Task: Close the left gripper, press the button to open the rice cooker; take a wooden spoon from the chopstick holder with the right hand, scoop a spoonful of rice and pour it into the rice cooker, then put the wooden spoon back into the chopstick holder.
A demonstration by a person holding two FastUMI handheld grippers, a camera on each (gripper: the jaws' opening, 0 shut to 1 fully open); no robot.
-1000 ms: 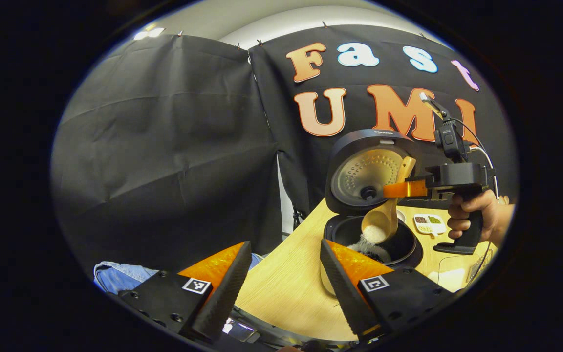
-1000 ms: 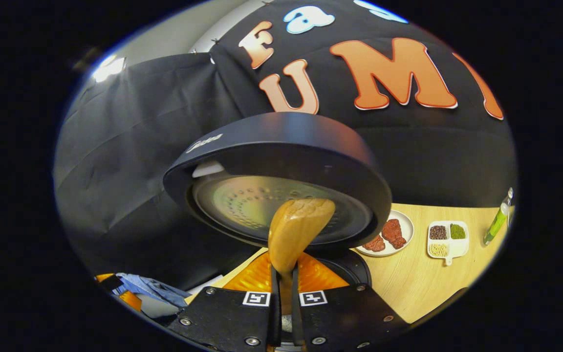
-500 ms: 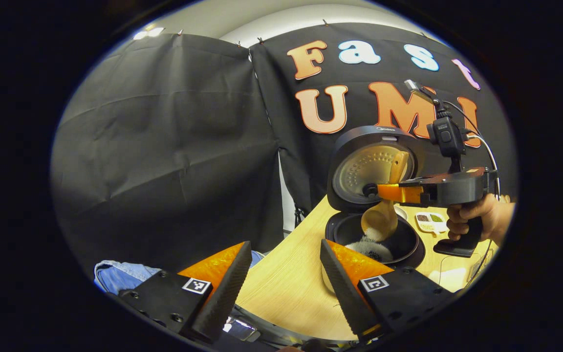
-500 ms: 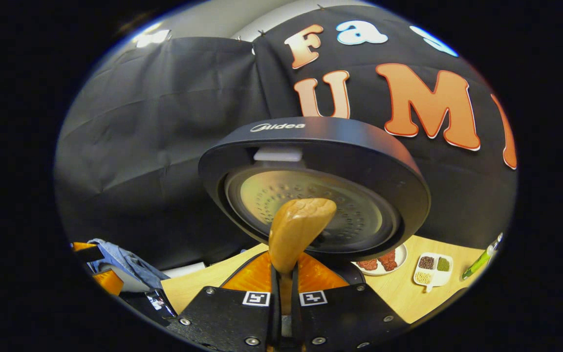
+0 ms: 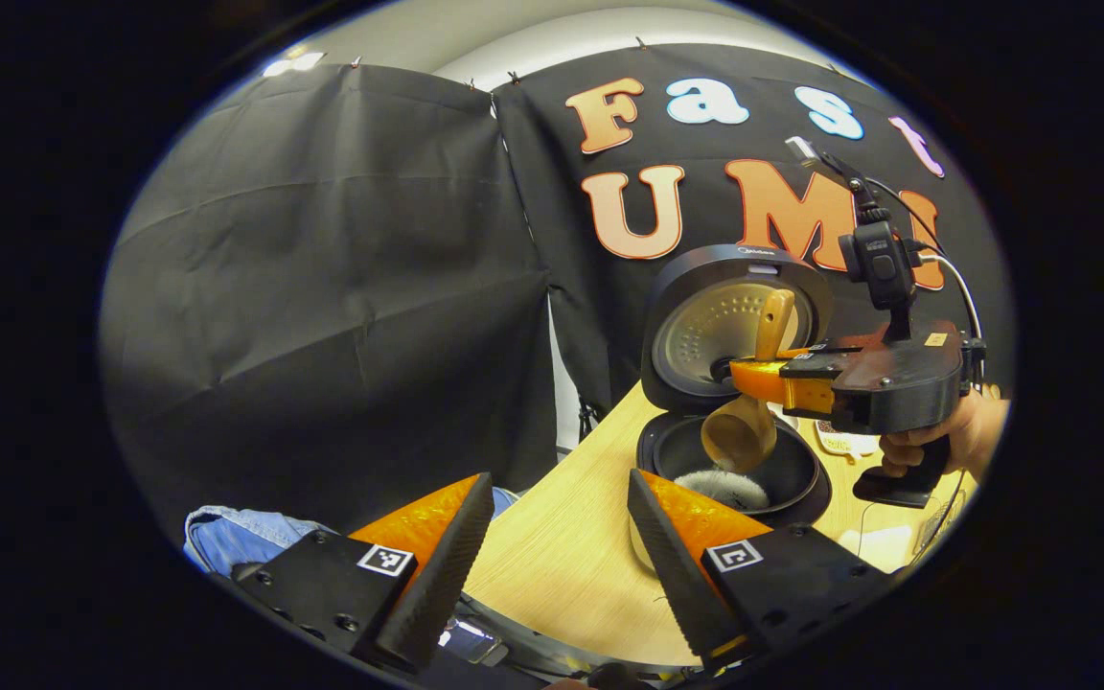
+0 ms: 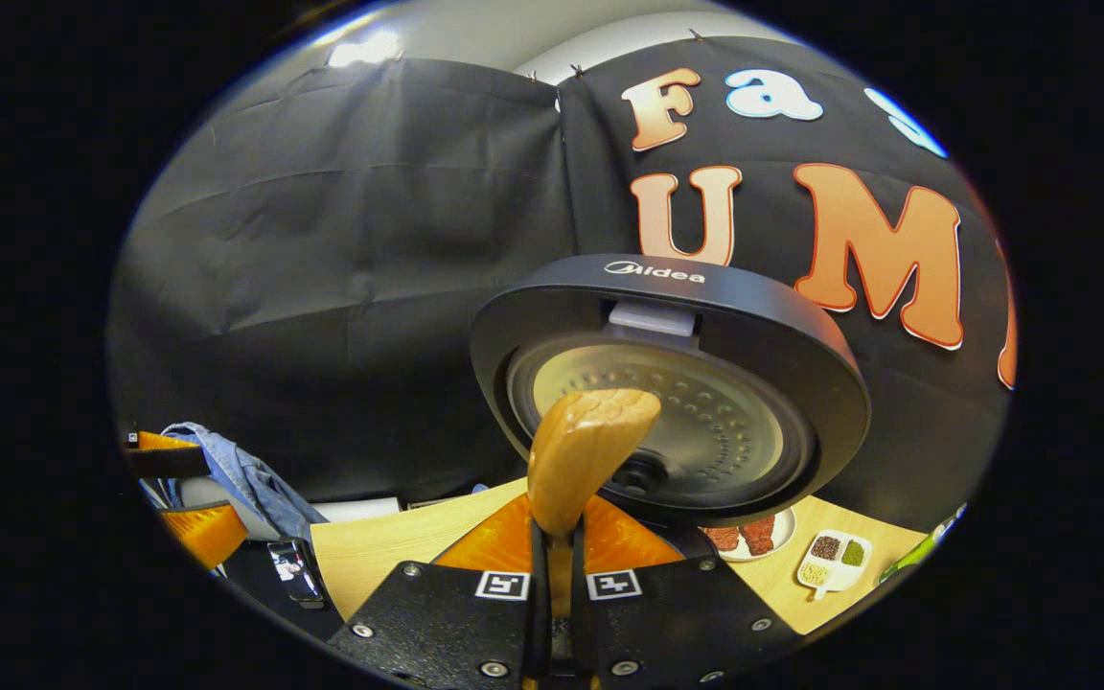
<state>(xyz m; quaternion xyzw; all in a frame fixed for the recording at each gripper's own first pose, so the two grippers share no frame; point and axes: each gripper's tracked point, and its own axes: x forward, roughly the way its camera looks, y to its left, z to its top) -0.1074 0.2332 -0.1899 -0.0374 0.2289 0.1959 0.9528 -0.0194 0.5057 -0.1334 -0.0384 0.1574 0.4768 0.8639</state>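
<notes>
A: Largest first. One desk (image 5: 562, 565), pale wood, lower half of the left gripper view. On it one rice cooker (image 5: 732, 383) at about 3 o'clock, lid (image 6: 672, 383) up, one dark inner pot (image 5: 792, 470) open below it.

B: Rice?

A: One small white heap of rice (image 5: 724, 487) in the pot bottom. Count of hand-held grippers: two. The right hand-held gripper (image 5: 770, 379), held by one hand (image 5: 945, 443), hangs over the pot, fingers pinched together on the one wooden spoon (image 5: 753, 402). Spoon bowl points down, just above the rice; I cannot tell whether they touch. In the right gripper view the spoon handle (image 6: 583, 455) sticks up between the closed fingers (image 6: 609, 546), at 6 o'clock under the lid.

B: The other one?

A: Left hand-held gripper (image 5: 560, 551), fingers apart, holding nothing, low at 6 o'clock over the desk edge.

B: Small items?

A: One plate (image 6: 748, 537) with reddish pieces, one white divided dish (image 6: 830, 561) with three fillings, at 4 o'clock past the cooker in the right gripper view. One blue denim cloth (image 6: 236, 479) at 8 o'clock.
</notes>
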